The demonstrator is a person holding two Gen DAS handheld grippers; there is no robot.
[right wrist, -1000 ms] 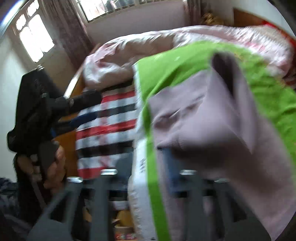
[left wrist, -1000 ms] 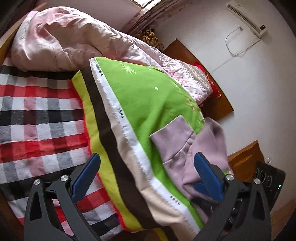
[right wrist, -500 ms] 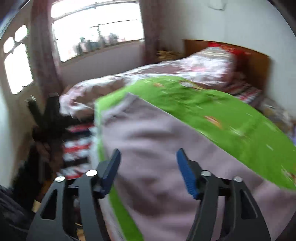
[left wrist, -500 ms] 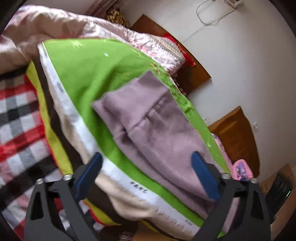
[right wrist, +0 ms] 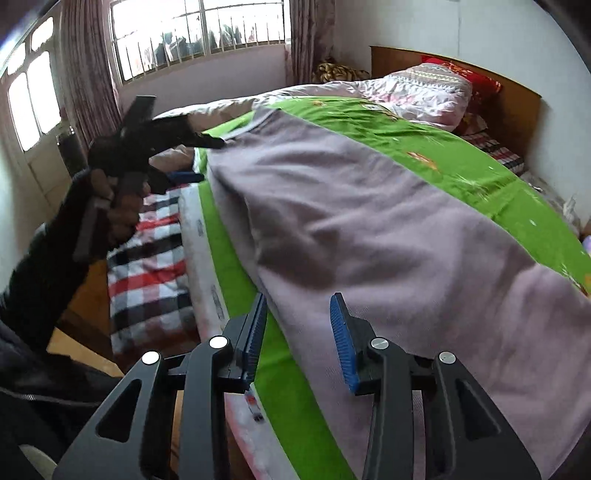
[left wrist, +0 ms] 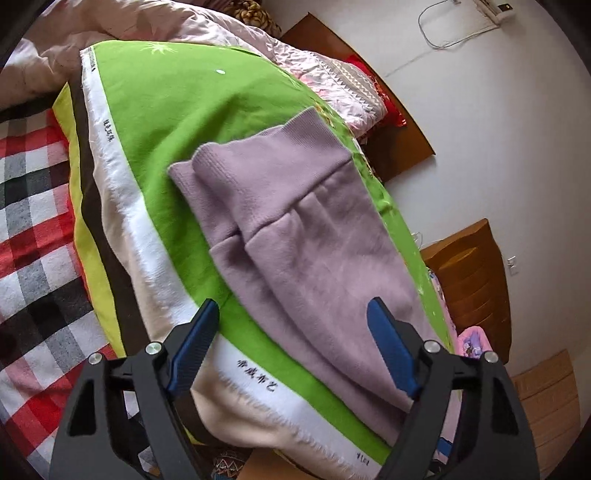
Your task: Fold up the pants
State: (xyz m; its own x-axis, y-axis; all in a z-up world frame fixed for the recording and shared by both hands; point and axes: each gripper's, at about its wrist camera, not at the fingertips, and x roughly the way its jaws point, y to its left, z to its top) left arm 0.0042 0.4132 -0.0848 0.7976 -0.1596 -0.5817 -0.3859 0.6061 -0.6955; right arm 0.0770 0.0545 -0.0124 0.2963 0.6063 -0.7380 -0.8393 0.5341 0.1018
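Lilac fleece pants (left wrist: 306, 240) lie spread on a green cloth (left wrist: 177, 110) on the bed, ribbed waistband (left wrist: 273, 155) at the far end. They also show in the right wrist view (right wrist: 369, 229). My left gripper (left wrist: 291, 314) is open, hovering above the pants' near part with nothing between its blue pads. My right gripper (right wrist: 297, 306) is open above the pants' left edge, empty. The left gripper (right wrist: 155, 136) appears in the right wrist view, held by a hand at the far waistband end.
A red, white and black checked blanket (left wrist: 33, 206) lies left of the green cloth. A pink quilt (left wrist: 122, 22) is bunched at the far side. A wooden headboard (right wrist: 517, 107) and a wooden cabinet (left wrist: 472, 280) stand by the white wall.
Both grippers let go of the pants, which now lie flatter on the green cloth. Both grippers have drawn back and turned; the right one was shut on the fabric a second ago.
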